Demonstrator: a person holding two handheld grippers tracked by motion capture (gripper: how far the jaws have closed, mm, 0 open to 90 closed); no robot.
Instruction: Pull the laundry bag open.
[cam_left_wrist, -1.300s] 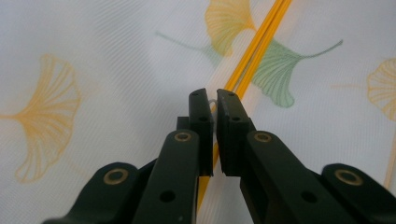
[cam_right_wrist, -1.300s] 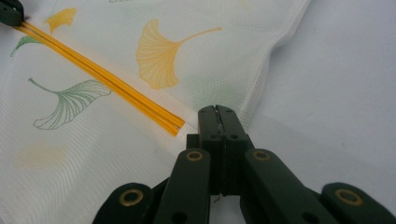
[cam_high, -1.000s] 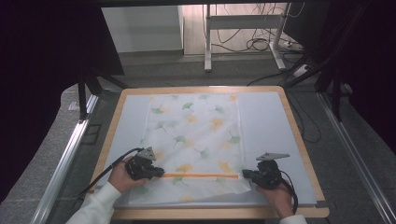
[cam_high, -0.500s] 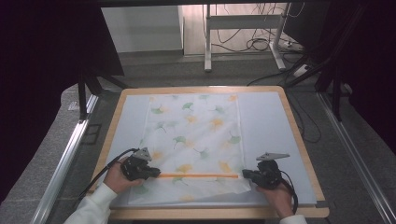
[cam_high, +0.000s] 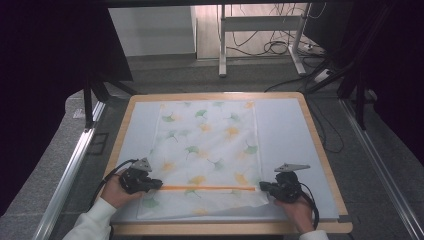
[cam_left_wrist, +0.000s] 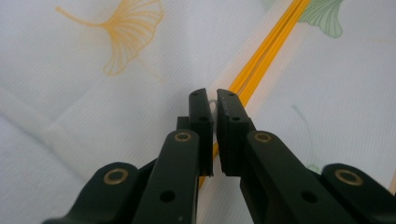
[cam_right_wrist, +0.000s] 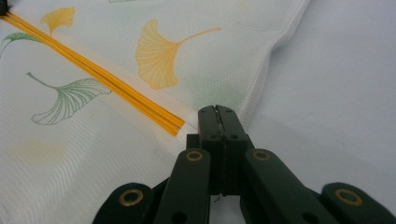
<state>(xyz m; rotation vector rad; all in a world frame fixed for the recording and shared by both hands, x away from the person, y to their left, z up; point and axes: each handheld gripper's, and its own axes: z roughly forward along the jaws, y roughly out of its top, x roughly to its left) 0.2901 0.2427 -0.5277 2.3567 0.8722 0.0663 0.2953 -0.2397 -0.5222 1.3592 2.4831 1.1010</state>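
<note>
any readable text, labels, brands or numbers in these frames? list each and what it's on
None to quote: no legible word, number or brand in any view.
The mesh bag carries ginkgo-leaf prints in green and orange, no lettering.
Its orange zipper is plain.
The left gripper and right gripper show bare black jaws with brass rivets, no markings.
The table mat and wooden rim are unmarked.

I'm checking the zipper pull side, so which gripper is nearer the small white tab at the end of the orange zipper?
Left. The left gripper has the white tab between its fingertips; the right gripper sits at the orange zipper's opposite end, on the bag's edge.
</note>
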